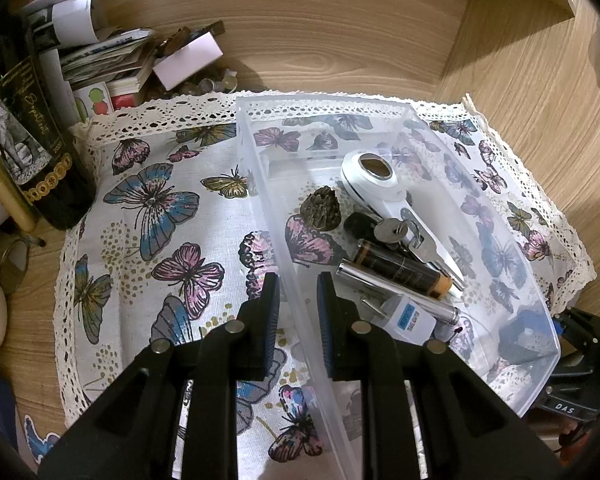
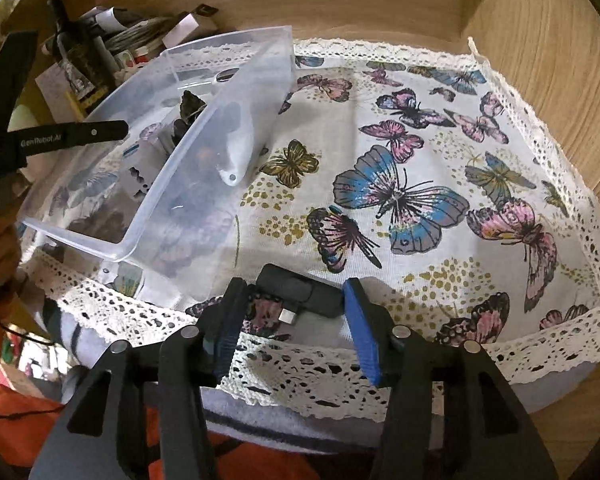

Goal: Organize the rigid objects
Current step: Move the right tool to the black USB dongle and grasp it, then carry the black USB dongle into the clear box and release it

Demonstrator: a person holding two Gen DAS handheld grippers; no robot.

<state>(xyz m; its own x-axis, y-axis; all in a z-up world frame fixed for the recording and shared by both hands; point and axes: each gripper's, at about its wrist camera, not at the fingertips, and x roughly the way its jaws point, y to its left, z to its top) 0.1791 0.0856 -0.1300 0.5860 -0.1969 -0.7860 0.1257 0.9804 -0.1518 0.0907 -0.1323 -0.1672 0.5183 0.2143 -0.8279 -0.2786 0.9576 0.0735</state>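
We work on the butterfly cloth (image 2: 420, 152), which fills most of both views. On it sits the clear plastic bin (image 1: 538, 396), at centre and right of the left wrist view and in the upper left of the right wrist view, where it looks tipped up on one side.

Our left gripper (image 1: 298, 292) straddles the bin's near wall at lower centre, one finger outside and one inside. The pads look close to the wall, but we cannot tell whether they already pinch it. We judge its job is to steady the bin, so we should clamp firmly and hold the bin level.

Inside the bin lie a white opener (image 1: 374, 176), a dark tube (image 1: 404, 270), keys (image 1: 396, 232), a metal pen (image 1: 396, 292) and a small pinecone (image 1: 321, 210).

The last loose piece is the black USB adapter (image 2: 300, 290), at lower centre of the right wrist view, near the lace edge. Our right gripper (image 2: 294, 312) hangs spread around it, fingers to either side, not yet closed. We should lower until the pads flank the body, not the protruding plug, then close squarely so it does not twist out.
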